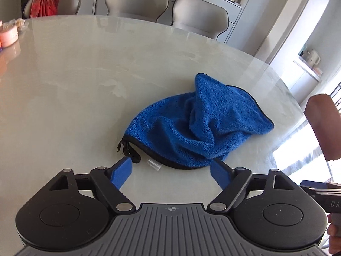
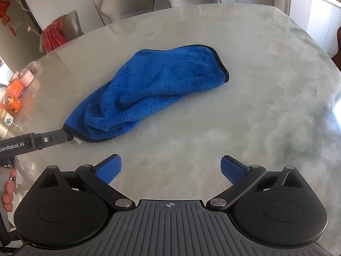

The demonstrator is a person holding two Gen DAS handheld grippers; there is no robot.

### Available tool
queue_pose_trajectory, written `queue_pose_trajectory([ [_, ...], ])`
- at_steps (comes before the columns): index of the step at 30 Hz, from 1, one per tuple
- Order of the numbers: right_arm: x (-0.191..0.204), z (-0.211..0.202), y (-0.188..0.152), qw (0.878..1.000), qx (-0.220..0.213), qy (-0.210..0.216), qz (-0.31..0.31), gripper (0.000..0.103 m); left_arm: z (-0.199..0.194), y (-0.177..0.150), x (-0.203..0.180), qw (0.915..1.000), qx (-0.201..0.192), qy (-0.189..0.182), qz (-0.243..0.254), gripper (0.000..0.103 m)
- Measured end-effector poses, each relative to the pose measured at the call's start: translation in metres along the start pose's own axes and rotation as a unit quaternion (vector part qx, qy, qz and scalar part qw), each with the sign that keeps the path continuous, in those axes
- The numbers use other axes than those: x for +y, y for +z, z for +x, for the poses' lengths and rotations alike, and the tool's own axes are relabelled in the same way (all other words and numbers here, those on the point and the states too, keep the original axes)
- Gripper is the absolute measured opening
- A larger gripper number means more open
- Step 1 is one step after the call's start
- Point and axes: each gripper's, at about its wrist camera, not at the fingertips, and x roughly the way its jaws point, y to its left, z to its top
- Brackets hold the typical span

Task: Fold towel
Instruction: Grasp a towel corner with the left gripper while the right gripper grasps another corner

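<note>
A blue fleece towel (image 1: 198, 123) with a black hem lies crumpled in a long heap on the pale marble table (image 1: 64, 85). My left gripper (image 1: 171, 166) is open at the towel's near corner. The hem, a black hanging loop (image 1: 130, 149) and a clear plastic tag (image 1: 154, 163) lie between its blue fingers (image 1: 122, 173), which do not press on the cloth. In the right wrist view the towel (image 2: 162, 85) lies ahead and my right gripper (image 2: 170, 161) is open over bare table, short of it. The left gripper (image 2: 66, 137) touches the towel's lower left corner there.
Grey chairs (image 1: 136, 2) stand along the far edge, one with a red cloth (image 1: 45, 0) draped over it. Pink and orange jars (image 2: 15, 93) crowd the table's left end. A person's forearm (image 1: 321, 128) reaches in at the right.
</note>
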Motion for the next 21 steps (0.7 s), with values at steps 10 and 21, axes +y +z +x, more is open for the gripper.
queue_pose_trajectory([
  [10, 0.004, 0.024, 0.018, 1.0, 0.023, -0.001, -0.006, 0.101, 0.03, 0.016, 0.015, 0.9983, 0.031, 0.003, -0.049, 0.048],
  [21, -0.001, 0.042, 0.023, 0.999, 0.053, -0.01, -0.004, 0.101, 0.061, 0.027, 0.034, 0.992, 0.049, 0.006, -0.116, 0.049],
])
